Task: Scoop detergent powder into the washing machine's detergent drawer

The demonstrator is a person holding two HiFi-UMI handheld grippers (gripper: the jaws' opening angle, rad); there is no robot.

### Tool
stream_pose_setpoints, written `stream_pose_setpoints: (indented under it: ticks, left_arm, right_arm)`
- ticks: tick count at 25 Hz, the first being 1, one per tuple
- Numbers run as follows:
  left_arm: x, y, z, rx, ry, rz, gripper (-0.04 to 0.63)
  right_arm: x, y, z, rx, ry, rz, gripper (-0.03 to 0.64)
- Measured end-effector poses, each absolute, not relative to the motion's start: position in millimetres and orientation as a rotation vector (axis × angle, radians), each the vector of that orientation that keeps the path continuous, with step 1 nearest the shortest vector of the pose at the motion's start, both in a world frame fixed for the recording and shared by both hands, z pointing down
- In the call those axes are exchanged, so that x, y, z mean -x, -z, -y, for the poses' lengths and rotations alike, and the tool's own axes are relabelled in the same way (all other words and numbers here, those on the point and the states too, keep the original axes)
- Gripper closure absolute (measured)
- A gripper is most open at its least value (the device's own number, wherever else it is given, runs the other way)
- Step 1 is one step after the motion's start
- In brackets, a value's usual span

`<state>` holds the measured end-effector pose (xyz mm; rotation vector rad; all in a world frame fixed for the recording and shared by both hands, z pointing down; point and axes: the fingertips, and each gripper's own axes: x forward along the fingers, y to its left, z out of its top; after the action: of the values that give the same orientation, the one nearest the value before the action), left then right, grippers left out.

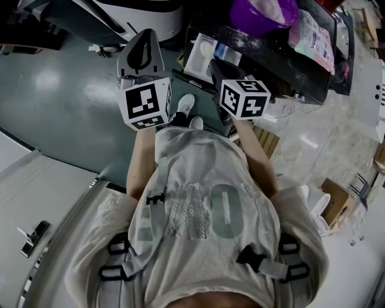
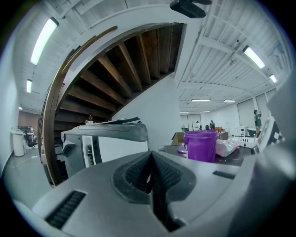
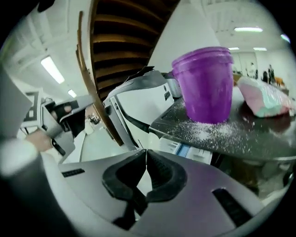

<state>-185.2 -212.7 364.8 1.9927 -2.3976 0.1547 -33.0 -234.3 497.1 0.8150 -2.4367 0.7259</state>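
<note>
A purple tub [image 3: 203, 85] stands on a dark top [image 3: 259, 139] dusted with spilled white powder [image 3: 215, 132]. In the head view the tub [image 1: 264, 15] holds white powder. Under the top's front edge a white drawer with a blue part [image 3: 185, 149] sticks out; it also shows in the head view [image 1: 207, 54]. My right gripper [image 3: 146, 153] is shut and empty, held short of the drawer and below the tub. My left gripper [image 2: 151, 156] is also shut on nothing, raised to the left [image 1: 143, 39] and level with the tub [image 2: 201, 144]. No scoop shows.
A pink and teal bag [image 3: 266, 97] lies on the top right of the tub. A white machine [image 2: 104, 146] stands under a wooden staircase [image 2: 115, 69] to the left. The grey-green floor [image 1: 54, 102] lies below; my torso fills the lower head view.
</note>
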Motion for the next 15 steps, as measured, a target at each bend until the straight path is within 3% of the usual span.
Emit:
stream_pose_setpoints:
  ticks: [15]
  left_arm:
    - [189, -375, 203, -1.950, -0.154, 2.400, 0.574]
  right_arm:
    - [35, -508, 233, -0.548, 0.695, 1.997, 0.606]
